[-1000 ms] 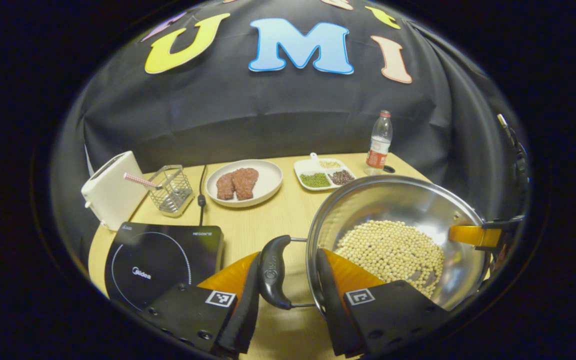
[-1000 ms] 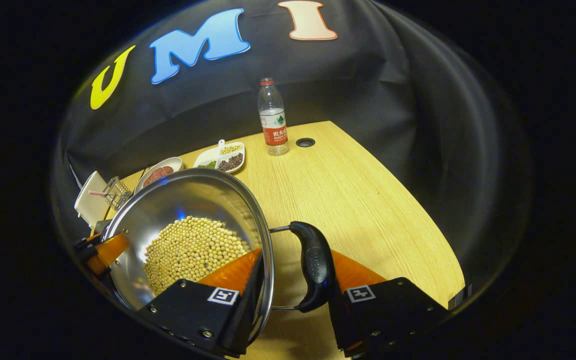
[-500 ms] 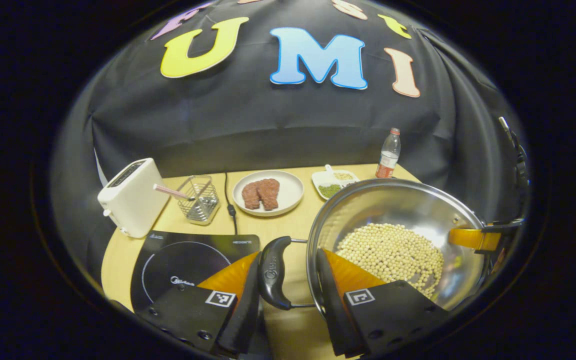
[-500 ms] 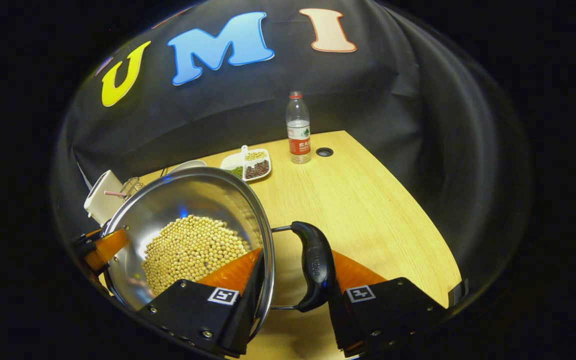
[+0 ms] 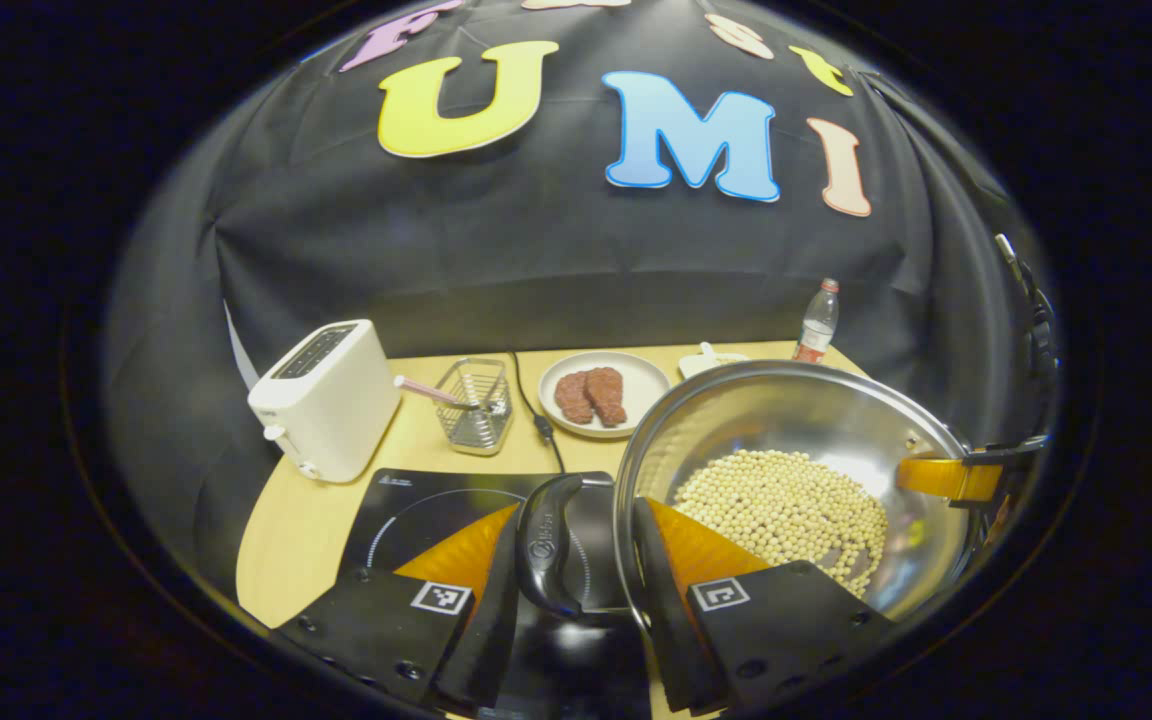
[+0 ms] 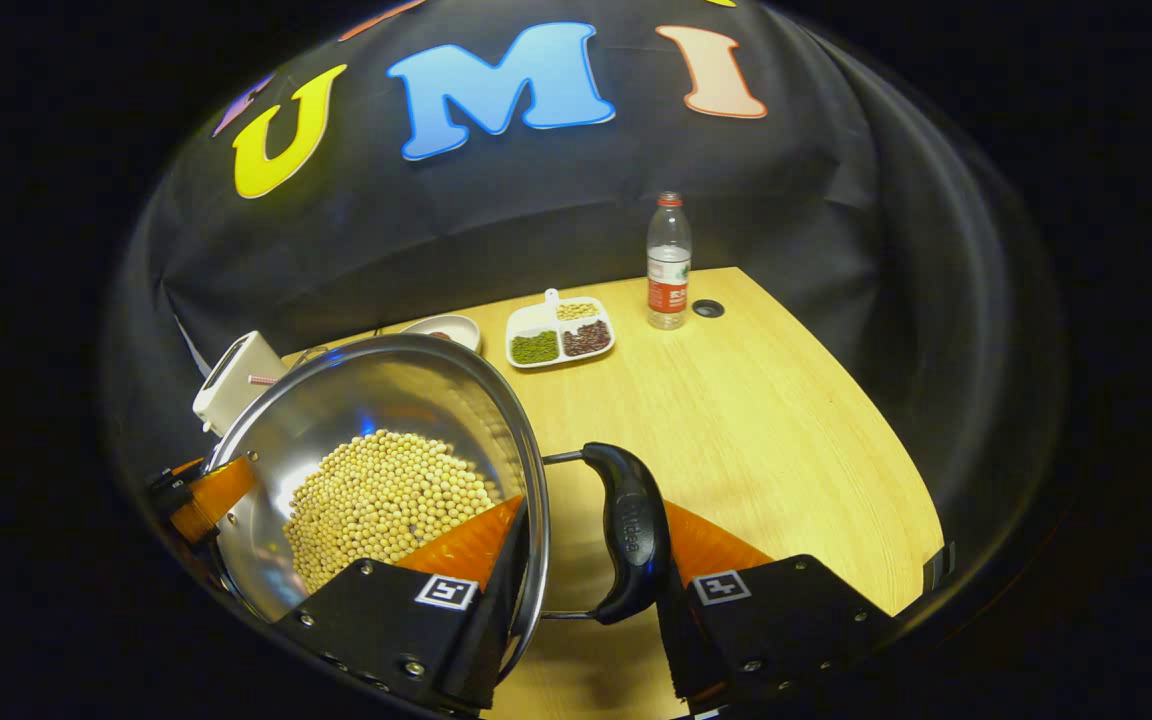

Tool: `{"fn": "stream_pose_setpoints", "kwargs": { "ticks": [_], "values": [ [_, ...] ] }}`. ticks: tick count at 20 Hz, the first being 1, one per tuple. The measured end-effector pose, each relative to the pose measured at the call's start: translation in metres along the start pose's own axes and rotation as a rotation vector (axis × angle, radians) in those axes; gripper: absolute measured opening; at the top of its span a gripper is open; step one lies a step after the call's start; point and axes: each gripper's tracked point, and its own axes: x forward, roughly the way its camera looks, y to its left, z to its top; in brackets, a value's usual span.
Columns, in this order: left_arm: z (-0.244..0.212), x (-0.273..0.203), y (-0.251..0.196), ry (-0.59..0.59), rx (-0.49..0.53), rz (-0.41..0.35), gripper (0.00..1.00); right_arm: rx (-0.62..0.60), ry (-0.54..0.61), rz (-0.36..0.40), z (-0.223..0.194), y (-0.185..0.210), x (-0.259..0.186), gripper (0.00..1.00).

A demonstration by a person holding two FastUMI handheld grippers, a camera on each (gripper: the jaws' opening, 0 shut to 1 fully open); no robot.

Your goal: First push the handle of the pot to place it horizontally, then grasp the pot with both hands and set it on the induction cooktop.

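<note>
Two grippers carry one wide, shiny stainless-steel pot between them, and the coming move turns on where that pot hangs relative to the flat black glass induction cooktop. In the left gripper view the cooktop lies directly below and ahead of the left gripper, passing under its jaws, while the pot's bowl sits just to the right of those jaws, over the pale wooden table as far as I can judge. So the pot probably needs to travel further toward the left gripper's side before it is lowered, and the left gripper is the one nearer the target. The line running from one handle across the bowl to the other is the axis to keep level, since the heap of pale round soybeans inside would roll if it tipped. The left gripper's jaws stand narrow, one finger outside the black curved left handle and the other inside the pot's rim, clamping handle and wall together. In the right gripper view the right gripper mirrors this: narrow jaws, the inner finger within the rim to its left, the outer finger against the black curved right handle. Both handles lie horizontal.
</note>
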Motion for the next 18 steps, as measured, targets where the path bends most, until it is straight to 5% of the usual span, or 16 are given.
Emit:
{"fn": "stream_pose_setpoints", "kwargs": {
  "ticks": [18],
  "values": [
    [-0.020, -0.008, 0.148, 0.001, -0.049, 0.101, 0.62, -0.065, 0.063, 0.085, -0.018, 0.134, 0.018, 0.64]
  ]
}}
